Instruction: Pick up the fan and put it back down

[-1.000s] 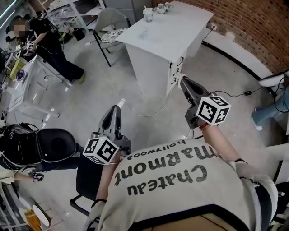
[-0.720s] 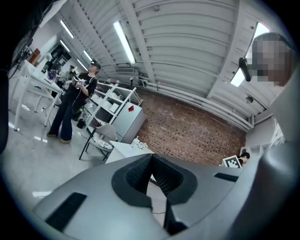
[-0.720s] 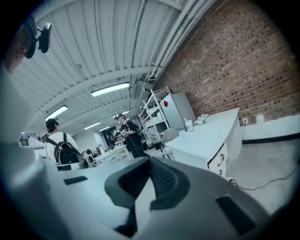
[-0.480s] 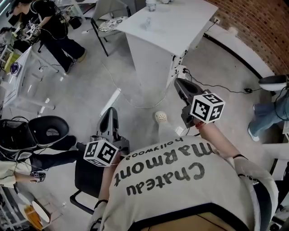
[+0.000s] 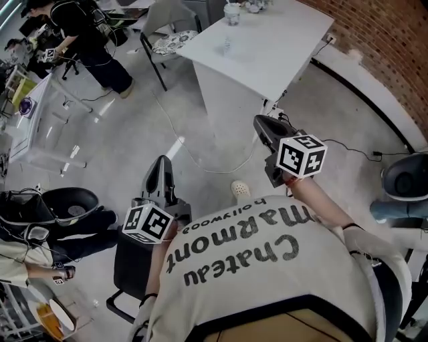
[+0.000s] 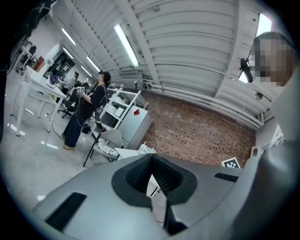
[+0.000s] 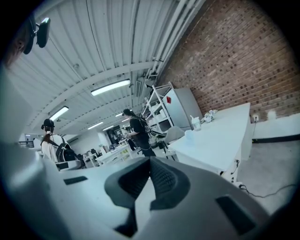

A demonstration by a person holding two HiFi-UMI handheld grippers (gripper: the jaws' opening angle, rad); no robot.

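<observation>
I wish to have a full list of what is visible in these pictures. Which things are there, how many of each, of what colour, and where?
table: one, white, top centre, beside the brick wall.
cups: a few, white, at the table's far end.
brick wall: one, red-brown, top right.
chair: one, grey with a patterned seat, left of the table.
office chair: one, black, left edge.
cable: one, white, on the floor in front of the table.
standing person: one, in black, top left.
shoe: one, pale, on the floor between the grippers.
left gripper: one, grey, shut, empty.
right gripper: one, grey, shut, empty.
</observation>
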